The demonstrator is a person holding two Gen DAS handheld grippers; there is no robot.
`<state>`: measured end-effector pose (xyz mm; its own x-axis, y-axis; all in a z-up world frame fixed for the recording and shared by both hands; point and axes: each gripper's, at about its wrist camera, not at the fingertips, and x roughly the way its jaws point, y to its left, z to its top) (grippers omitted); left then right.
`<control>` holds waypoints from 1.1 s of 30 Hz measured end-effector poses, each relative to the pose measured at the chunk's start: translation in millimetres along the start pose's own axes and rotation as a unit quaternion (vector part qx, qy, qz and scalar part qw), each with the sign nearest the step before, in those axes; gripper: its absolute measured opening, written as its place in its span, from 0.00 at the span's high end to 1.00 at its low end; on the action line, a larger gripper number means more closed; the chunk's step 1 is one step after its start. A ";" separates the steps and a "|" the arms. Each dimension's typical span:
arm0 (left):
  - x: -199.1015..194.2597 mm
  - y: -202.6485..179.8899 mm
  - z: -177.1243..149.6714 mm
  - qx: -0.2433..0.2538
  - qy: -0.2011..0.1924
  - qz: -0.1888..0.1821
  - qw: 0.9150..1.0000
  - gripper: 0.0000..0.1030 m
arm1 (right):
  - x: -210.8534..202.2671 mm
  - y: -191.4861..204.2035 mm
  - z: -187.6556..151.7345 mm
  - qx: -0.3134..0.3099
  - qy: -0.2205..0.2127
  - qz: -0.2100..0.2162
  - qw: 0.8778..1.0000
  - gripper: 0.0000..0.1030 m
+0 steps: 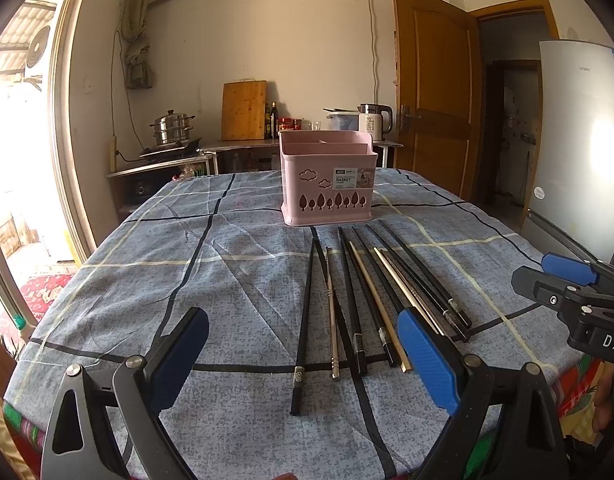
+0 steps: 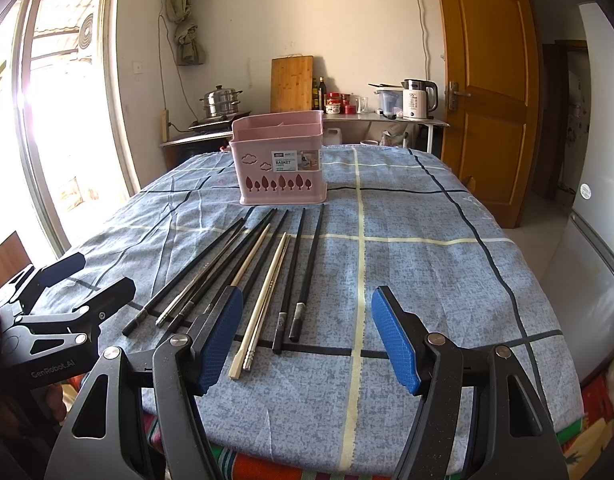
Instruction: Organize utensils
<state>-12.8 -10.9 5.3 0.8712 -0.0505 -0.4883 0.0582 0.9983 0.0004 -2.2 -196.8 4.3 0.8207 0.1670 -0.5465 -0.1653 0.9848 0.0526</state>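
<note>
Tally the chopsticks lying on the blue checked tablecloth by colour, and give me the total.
Black chopsticks: 6
Silver metal chopsticks: 2
Pale wooden chopsticks: 2
Total: 10

Strong daylight pours in through the window (image 1: 15,152) on the left, which is blown out to near white in both views. The blue checked cloth on the surface (image 2: 427,280) is evenly and brightly lit, with only soft shadows. A glare patch sits on the refrigerator (image 1: 587,152) at right. Fisheye distortion bends the door (image 2: 491,80) and wall lines, and dark vignetting rounds the corners. Focus is sharp centrally, softer toward the edges.
</note>
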 end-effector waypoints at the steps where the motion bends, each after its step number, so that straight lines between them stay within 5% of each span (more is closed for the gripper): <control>1: 0.1 0.1 0.3 0.000 0.000 0.000 1.000 0.06 | 0.2 -0.1 -0.2 0.000 0.000 0.000 1.000 0.35; 33: 20.4 8.1 7.1 0.004 0.022 -0.018 1.000 0.07 | 16.1 -0.8 2.9 -0.003 0.011 0.005 1.000 0.35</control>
<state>8.9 -4.1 1.5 0.8467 -0.0842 -0.5254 0.0924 0.9957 -0.0105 12.7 -194.7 -2.1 0.8066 0.1748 -0.5647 -0.1759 0.9830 0.0530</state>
